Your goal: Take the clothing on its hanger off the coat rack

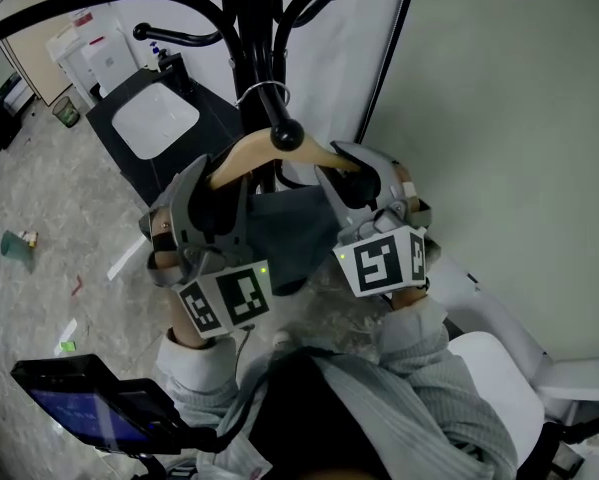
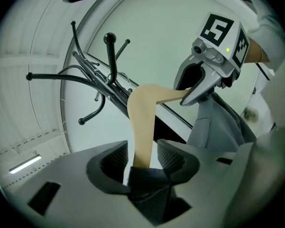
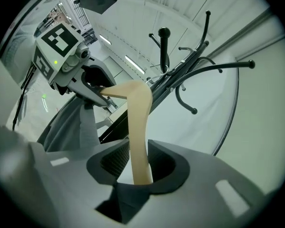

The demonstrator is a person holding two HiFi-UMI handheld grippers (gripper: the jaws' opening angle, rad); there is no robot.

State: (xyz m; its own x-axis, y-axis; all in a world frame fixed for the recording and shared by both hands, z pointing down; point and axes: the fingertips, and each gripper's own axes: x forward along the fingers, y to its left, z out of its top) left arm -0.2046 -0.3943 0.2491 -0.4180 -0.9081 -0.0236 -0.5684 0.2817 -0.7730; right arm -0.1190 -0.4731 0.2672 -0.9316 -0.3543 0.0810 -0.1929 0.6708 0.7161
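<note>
A wooden hanger (image 1: 241, 155) hangs by its metal hook (image 1: 264, 92) on the black coat rack (image 1: 249, 28), with dark grey clothing (image 1: 279, 230) draped below it. My left gripper (image 1: 217, 183) straddles the hanger's left arm. In the left gripper view its jaws (image 2: 143, 151) stand open, with slivers of light beside the wood (image 2: 142, 122). My right gripper (image 1: 354, 173) is on the right arm. In the right gripper view it (image 3: 140, 156) is shut on the wood (image 3: 138, 127), both pads against it. Each gripper view shows the other gripper: right (image 2: 199, 87), left (image 3: 92, 87).
Curved black rack hooks (image 1: 179, 36) spread above and to both sides of the hanger. A pale wall (image 1: 519, 118) stands close on the right. A black stand with a white tray (image 1: 154, 118) is behind left, a white seat (image 1: 499, 378) lower right, a dark screen (image 1: 84, 403) lower left.
</note>
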